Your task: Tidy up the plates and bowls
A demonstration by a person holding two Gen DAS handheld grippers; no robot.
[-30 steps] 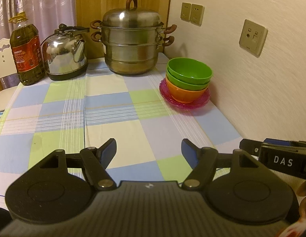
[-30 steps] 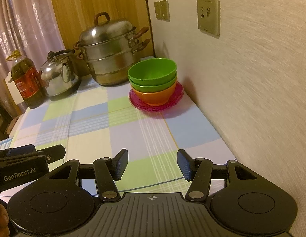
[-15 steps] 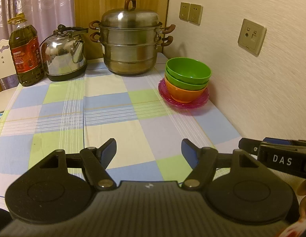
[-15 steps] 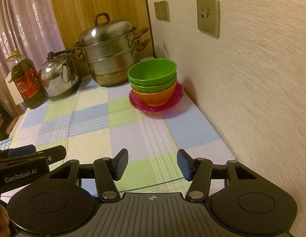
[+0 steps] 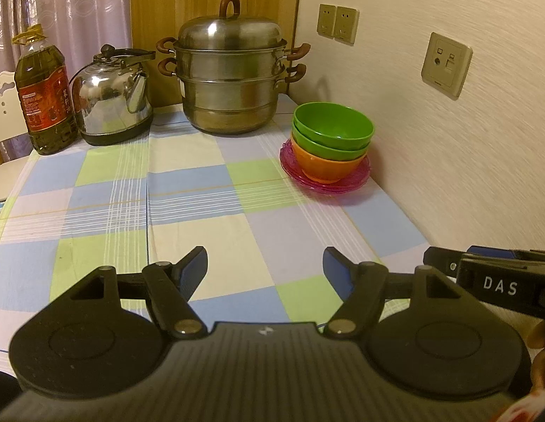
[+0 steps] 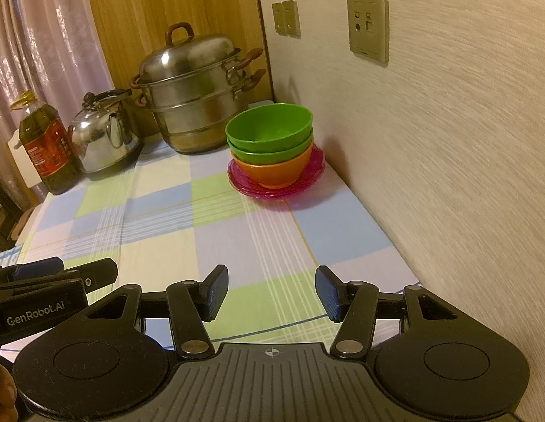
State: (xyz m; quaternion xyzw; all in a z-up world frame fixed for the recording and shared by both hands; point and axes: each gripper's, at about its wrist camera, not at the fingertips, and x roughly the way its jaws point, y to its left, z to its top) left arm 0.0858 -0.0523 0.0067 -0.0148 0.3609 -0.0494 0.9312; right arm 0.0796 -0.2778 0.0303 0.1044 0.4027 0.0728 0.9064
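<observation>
- Left wrist view: left gripper (image 5: pixel 264 263) poised low over the checked cloth of the desk (image 5: pixel 188 218), jaws spread wide, nothing held.
- Right wrist view: right gripper (image 6: pixel 270 290) alongside, likewise wide open and empty, well short of the dishes.
- At the far right of the desk, close to the wall (image 6: pixel 430 140): two green bowls (image 6: pixel 268 130) nested in an orange bowl (image 6: pixel 276 172), the whole stack seated on pink translucent plates (image 6: pixel 307 172).
- Behind the stack, just beside it: lidded steel steamer pot (image 5: pixel 232 77); further left, kettle (image 5: pixel 112 100) and oil bottle (image 5: pixel 43 95).
- Bowls apparently plastic, so probably light, stiff and hard to break, though smooth and liable to slip; nested ones may stick and lift together.
- Best hold judged to be a pinch over the top green bowl's rim, one finger inside, one outside, on the side away from the wall.
- Plates thin and flat to the cloth; edge likely hard to get under while bowls sit on them.
</observation>
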